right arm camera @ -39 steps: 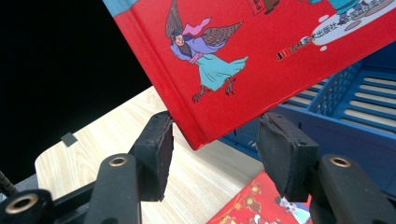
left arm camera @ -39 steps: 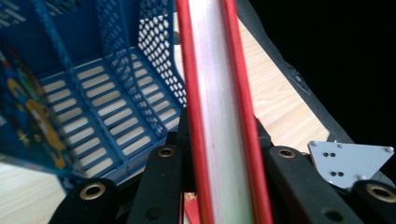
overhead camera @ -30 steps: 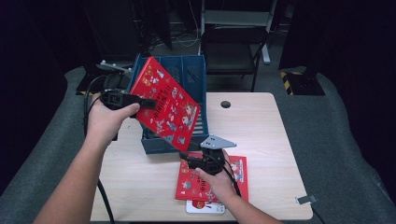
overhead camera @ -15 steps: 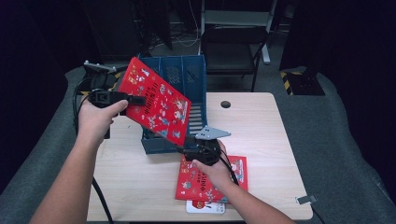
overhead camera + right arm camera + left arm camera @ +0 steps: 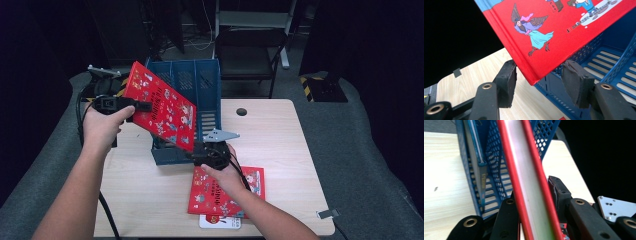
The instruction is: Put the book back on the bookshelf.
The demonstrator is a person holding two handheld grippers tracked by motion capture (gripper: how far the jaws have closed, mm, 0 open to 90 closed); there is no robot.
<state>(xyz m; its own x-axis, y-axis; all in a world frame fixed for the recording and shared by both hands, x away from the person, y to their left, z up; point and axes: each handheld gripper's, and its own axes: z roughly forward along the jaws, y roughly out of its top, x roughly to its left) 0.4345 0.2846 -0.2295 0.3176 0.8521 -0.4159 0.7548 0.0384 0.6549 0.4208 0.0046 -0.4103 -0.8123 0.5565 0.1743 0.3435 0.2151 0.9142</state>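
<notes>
A red picture book (image 5: 161,112) hangs tilted over the blue slotted file rack (image 5: 207,80). My left gripper (image 5: 142,106) is shut on the book's upper left edge. In the left gripper view the book's page edge (image 5: 529,182) runs up between the jaws, with the rack (image 5: 489,170) behind it. My right gripper (image 5: 196,156) sits at the book's lower corner, in front of the rack. In the right gripper view that corner (image 5: 564,30) lies between the spread pads of my right gripper (image 5: 539,80); the right pad (image 5: 576,82) stands apart from it.
A second red book (image 5: 250,182) lies flat on the wooden table (image 5: 280,135) under my right forearm, with a white card (image 5: 220,221) poking out below it. A thin booklet (image 5: 477,157) stands in the rack. A dark chair (image 5: 250,45) stands behind the table.
My left hand has carried the book up and to the left. My right gripper has moved up and left from above the flat book to the held book's lower corner.
</notes>
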